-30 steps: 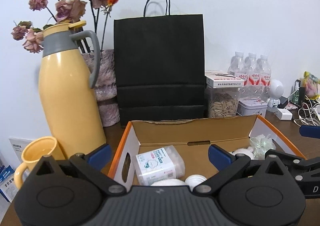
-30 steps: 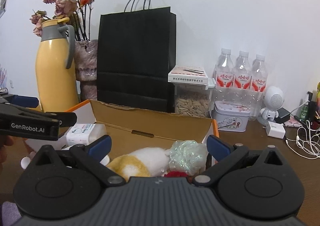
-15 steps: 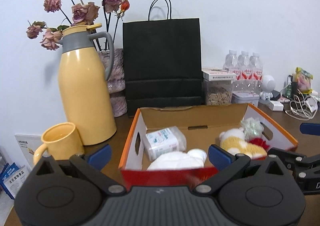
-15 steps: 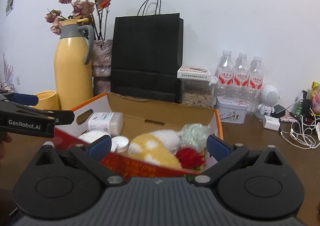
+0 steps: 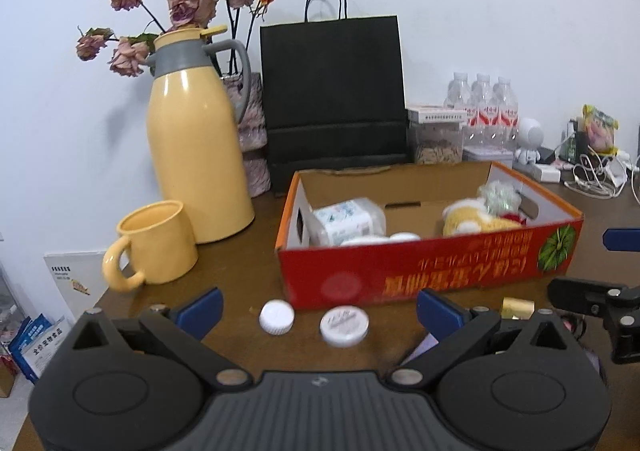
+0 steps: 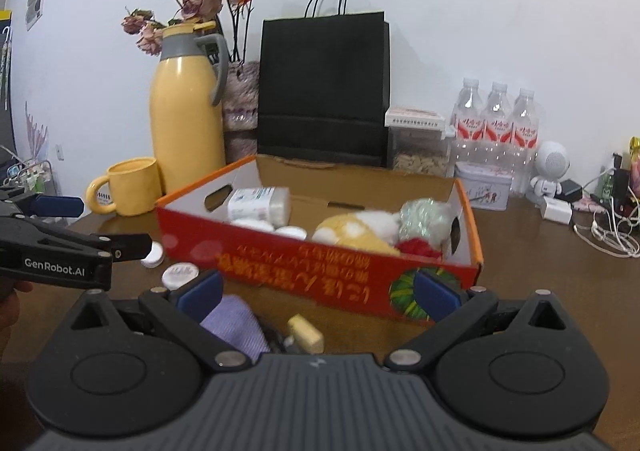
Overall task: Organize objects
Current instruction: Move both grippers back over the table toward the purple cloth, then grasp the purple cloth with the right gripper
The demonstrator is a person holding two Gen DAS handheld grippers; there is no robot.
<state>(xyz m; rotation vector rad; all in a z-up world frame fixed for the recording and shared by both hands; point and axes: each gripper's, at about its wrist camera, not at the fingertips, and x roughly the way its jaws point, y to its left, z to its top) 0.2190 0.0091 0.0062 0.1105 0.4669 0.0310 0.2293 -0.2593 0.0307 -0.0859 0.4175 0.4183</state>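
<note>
Hovering low over the bench (image 5: pixel 248 271), both grippers face the red box (image 5: pixel 428 271), which collects sorted stuff: a packet, caps and a plush toy sit inside. Left gripper (image 5: pixel 318 311) is spread w/ nothing between fingers, aimed at two white caps (image 5: pixel 344 328) loose just in front of the box. Right gripper (image 6: pixel 318 293) is spread too, empty, over a purple cloth (image 6: pixel 236 327) and small yellow block (image 6: pixel 306 333), prob. next to go in.

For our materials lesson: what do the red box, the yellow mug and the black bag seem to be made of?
Red box: likely corrugated cardboard; brown unprinted inside, glossy red printed outside.
Yellow mug: probably glazed ceramic, though plastic is possible; smooth, with a soft sheen and a thick rim.
Black bag: apparently matte paper; sharp horizontal fold creases and thin cord handles.
</note>
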